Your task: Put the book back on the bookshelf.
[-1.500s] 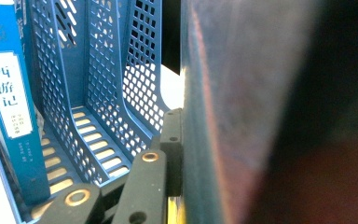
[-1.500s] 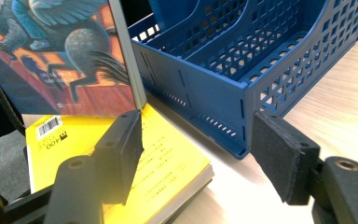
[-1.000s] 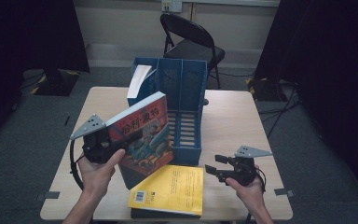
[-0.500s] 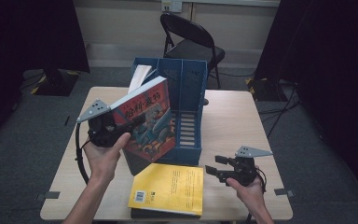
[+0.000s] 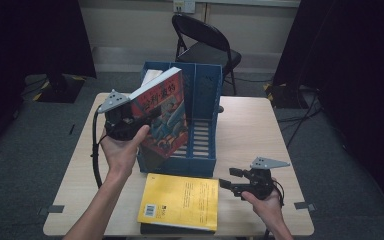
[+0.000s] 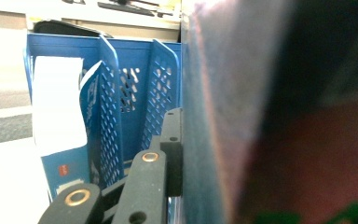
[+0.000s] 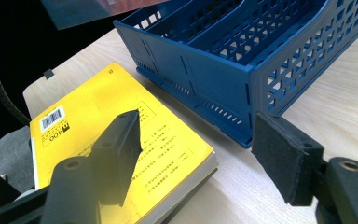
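Left hand-held gripper point(image 5: 139, 118) has lifted the book point(image 5: 162, 114) nearer the rack point(image 5: 206, 100).

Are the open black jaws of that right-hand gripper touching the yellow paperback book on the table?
Apart. In the right gripper view the right gripper hovers open above the yellow paperback book, with nothing between its pads.

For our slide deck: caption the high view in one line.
Left gripper lifts a red-covered book over the blue file rack.
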Motion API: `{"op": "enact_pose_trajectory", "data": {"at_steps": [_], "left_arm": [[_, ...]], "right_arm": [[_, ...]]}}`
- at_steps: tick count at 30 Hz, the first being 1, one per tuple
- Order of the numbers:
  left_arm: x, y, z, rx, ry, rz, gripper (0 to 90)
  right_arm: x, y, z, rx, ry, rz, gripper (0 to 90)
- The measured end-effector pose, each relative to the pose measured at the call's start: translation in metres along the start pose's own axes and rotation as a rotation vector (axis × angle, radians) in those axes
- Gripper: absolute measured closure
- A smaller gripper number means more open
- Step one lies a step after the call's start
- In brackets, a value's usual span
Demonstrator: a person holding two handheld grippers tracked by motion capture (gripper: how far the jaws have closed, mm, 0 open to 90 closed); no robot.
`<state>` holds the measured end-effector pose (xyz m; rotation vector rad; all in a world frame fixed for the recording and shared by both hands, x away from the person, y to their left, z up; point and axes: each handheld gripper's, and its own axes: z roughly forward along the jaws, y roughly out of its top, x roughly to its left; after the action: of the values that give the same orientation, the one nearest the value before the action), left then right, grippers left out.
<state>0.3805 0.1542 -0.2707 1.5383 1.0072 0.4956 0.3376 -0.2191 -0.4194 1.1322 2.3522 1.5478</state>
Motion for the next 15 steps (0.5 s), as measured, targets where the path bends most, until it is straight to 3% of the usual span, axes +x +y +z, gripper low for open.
{"op": "enact_pose_trajectory", "data": {"at_steps": [4, 6, 11, 15], "left_arm": [[0.0, 0.0, 0.014, 0.02, 0.033, -0.036, 74.7], [0.001, 0.0, 0.02, 0.028, 0.03, -0.047, 74.8], [0.0, 0.003, 0.033, 0.028, 0.08, -0.03, 74.8], [0.001, 0.002, 0.04, 0.028, 0.093, -0.025, 74.7]], "right_arm": [[0.0, -0.001, 0.002, 0.005, 0.001, -0.002, 31.9], [0.0, -0.001, 0.002, 0.008, 0.003, -0.002, 31.8], [-0.002, -0.003, 0.001, 0.007, 0.002, 0.001, 31.7], [-0.002, -0.002, -0.001, 0.0, 0.003, 0.003, 31.7]]}}
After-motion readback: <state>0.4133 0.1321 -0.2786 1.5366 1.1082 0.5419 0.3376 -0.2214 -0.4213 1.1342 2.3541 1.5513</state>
